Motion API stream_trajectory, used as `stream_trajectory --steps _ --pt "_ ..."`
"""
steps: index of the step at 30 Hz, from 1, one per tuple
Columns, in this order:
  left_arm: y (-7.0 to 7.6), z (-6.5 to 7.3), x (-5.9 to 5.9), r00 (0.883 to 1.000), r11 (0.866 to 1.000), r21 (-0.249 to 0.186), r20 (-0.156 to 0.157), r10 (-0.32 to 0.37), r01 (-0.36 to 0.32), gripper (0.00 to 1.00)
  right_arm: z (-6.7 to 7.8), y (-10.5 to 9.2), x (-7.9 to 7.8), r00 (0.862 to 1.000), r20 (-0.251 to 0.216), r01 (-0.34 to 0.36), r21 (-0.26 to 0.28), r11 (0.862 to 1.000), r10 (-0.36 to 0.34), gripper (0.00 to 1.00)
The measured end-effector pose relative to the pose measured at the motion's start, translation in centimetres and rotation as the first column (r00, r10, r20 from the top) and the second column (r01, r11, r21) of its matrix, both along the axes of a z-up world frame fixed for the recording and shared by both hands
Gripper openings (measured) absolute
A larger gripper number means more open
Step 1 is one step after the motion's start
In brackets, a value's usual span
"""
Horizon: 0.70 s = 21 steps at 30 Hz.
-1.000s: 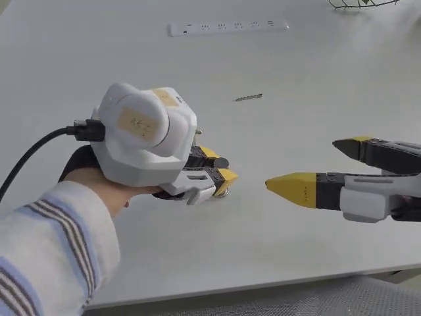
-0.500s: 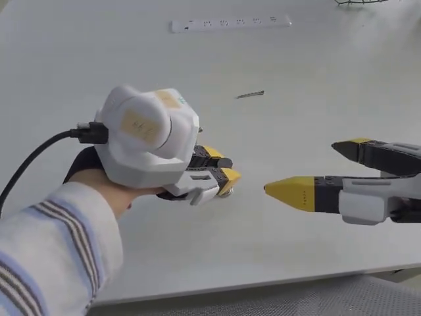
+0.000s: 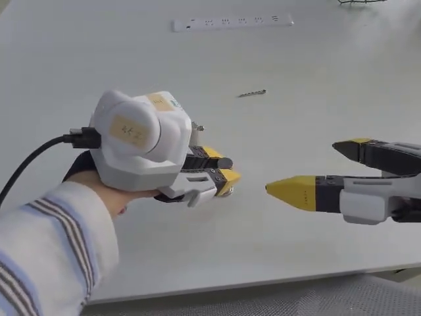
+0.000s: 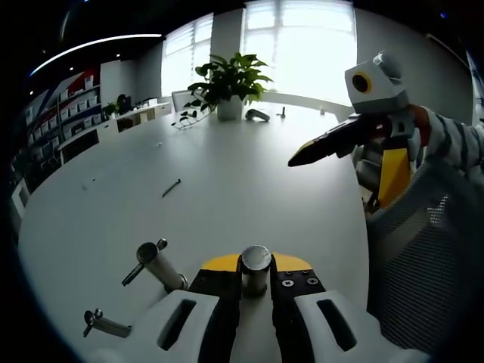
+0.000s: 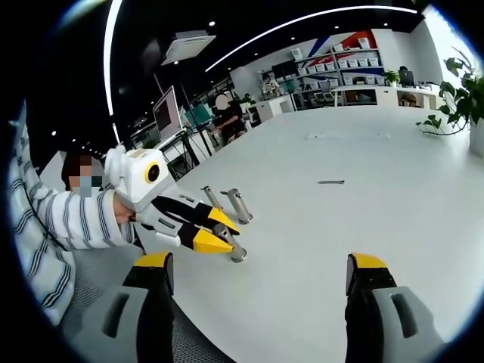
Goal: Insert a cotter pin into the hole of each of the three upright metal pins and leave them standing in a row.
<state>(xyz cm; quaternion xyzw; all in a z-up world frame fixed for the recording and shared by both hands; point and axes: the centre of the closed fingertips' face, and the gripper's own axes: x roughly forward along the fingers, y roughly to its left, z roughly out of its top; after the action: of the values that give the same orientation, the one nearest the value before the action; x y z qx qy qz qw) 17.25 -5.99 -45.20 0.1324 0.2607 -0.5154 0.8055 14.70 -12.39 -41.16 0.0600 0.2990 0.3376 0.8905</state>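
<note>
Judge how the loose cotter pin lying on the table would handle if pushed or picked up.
The cotter pin is a thin metal sliver, so probably light and stiff. Lying flat on the smooth table, it would likely skid or spin when nudged, and be awkward to pinch. The right tongs, open wide, have tips much thicker than it, so it may slip out.

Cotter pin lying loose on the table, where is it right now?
In the head view the cotter pin lies flat on the white table, beyond the left tongs gripping a metal pin and short of the power strip.
</note>
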Motion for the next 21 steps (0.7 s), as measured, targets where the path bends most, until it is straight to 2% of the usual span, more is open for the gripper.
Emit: stream_trajectory --steps 4,8,11,14,16,18,21 --pt "0.3 0.3 -0.6 1.0 0.999 -0.011 -0.009 -0.03 0.03 0.16 -0.2 -0.1 0.0 1.0 -0.003 -0.004 -0.004 1.0 0.004 0.93" --pt "0.8 0.4 -1.3 0.998 0.998 -0.004 -0.003 -0.061 0.061 0.33 -0.2 0.0 -0.1 1.0 -0.006 -0.006 -0.007 1.0 0.006 0.93" --pt "1.2 0.6 -2.0 0.998 0.998 -0.032 -0.03 -0.063 0.062 0.45 -0.3 -0.2 0.0 1.0 -0.009 -0.005 -0.008 1.0 0.005 0.93" --pt "1.7 0.8 -2.6 0.997 0.997 -0.046 -0.042 -0.07 0.068 0.55 -0.4 -0.3 0.1 1.0 -0.014 -0.005 -0.011 1.0 0.004 0.93" --pt "1.9 1.0 -3.3 0.995 0.995 -0.058 -0.059 -0.085 0.081 0.57 -0.5 -0.4 0.1 1.0 -0.017 -0.006 -0.016 1.0 0.005 0.93" --pt "2.6 0.7 -3.9 0.992 0.997 -0.043 -0.099 -0.073 0.069 0.58 -0.5 -0.5 0.1 1.0 -0.019 -0.005 -0.021 1.0 0.005 0.92" --pt "3.3 0.6 -4.1 0.994 0.998 -0.029 -0.089 -0.065 0.062 0.62 -0.6 -0.8 0.4 1.0 -0.022 -0.001 -0.027 1.0 0.001 0.92"
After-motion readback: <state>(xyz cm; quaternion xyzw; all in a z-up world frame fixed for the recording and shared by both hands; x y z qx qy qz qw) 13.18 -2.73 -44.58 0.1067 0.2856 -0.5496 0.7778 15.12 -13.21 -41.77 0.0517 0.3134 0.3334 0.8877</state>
